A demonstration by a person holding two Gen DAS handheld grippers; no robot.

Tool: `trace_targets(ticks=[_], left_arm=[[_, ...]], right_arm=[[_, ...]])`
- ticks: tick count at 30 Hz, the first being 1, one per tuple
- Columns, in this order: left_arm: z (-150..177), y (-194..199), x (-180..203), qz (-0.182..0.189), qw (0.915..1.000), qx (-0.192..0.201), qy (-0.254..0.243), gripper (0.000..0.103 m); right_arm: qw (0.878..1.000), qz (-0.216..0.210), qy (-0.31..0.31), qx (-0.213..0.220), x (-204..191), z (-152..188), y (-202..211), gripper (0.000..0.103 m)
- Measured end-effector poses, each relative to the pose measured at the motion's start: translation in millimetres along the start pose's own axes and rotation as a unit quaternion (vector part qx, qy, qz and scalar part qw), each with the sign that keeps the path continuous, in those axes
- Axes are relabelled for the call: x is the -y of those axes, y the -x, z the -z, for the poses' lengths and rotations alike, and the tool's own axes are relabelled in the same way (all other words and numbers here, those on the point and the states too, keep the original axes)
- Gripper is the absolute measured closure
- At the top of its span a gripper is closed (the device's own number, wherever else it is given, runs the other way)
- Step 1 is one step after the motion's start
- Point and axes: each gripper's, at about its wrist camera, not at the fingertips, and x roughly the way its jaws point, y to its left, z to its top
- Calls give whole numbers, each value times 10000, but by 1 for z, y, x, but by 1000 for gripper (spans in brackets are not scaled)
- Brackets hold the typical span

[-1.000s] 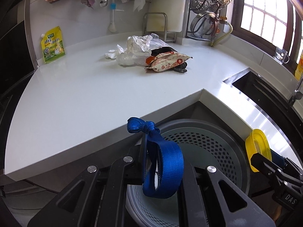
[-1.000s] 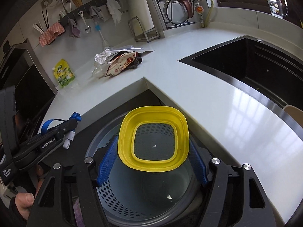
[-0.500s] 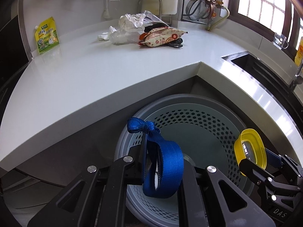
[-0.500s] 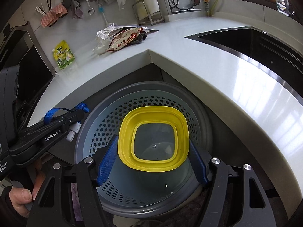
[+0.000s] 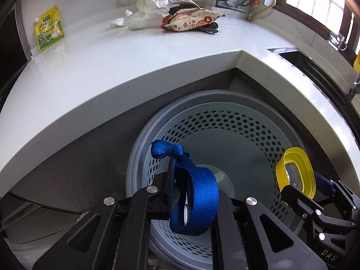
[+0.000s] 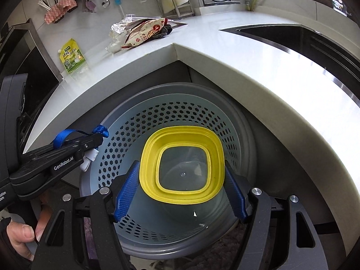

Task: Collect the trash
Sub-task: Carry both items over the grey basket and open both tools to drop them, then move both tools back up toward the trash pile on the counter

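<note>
My left gripper (image 5: 180, 175) is shut on a knotted blue strap loop (image 5: 195, 193), held over the near left edge of a grey perforated bin (image 5: 225, 121) that stands on the floor under the counter corner. My right gripper (image 6: 180, 180) is shut on a yellow-rimmed clear plastic lid (image 6: 182, 146), its blue pads (image 6: 127, 189) pressing on both sides, right above the bin (image 6: 171, 112). The bin's inside looks bare. The right wrist view shows the left gripper (image 6: 94, 141) with the strap (image 6: 65, 135) at the bin's left rim. The left wrist view shows the lid (image 5: 294, 173) at the right.
On the white counter (image 5: 112, 67) a pile of trash lies at the back: a snack bag (image 5: 191, 19) and crumpled clear plastic (image 5: 153, 2). A green pouch (image 5: 48, 28) leans on the wall. A dark sink (image 6: 303, 38) lies to the right. A hand (image 6: 20, 236) holds the left gripper.
Both grippers have sunk from counter height down toward the bin, tilting further downward. Each keeps its hold: strap in the left, lid in the right.
</note>
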Motion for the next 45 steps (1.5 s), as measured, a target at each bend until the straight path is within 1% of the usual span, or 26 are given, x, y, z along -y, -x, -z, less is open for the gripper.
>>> trace_targets(ticks=[8,10,12,14,15,16,19,36,42,45], left_arm=[[-1,-1,0,4,10000,-40,-2,93],[-1,-1,0,-8,10000,-46,16,90],[-2,0,-1,-47,10000,-22,2,78],[-2,4,-1,-102,9999,71,-3,47],[-2,6,-1,-109,9998,142,0,43],[-3,9,-1,-121,9997,202,-10,42],[-5,12,0,-167,9996,237,-66,42],[-7,12,-5,-189,9995,238,-6,42],[-8,17,-10,-183,9994,283,34,37],[-9,22,-11,-207,9991,369,21,32]], right_arm=[[10000,4,-17,-68,3,0,-6,35],[10000,22,-28,-52,5,0,-5,35],[10000,32,-37,-60,6,-1,-5,34],[10000,51,-48,-57,8,-1,-5,34],[10000,51,-60,-55,9,-1,-4,33],[10000,37,-69,-55,9,-1,-3,31],[10000,64,-67,-28,10,-1,-2,31],[9998,125,-120,64,14,-1,4,31],[9998,109,-128,120,12,-3,6,31],[9997,83,-147,194,12,-5,10,31]])
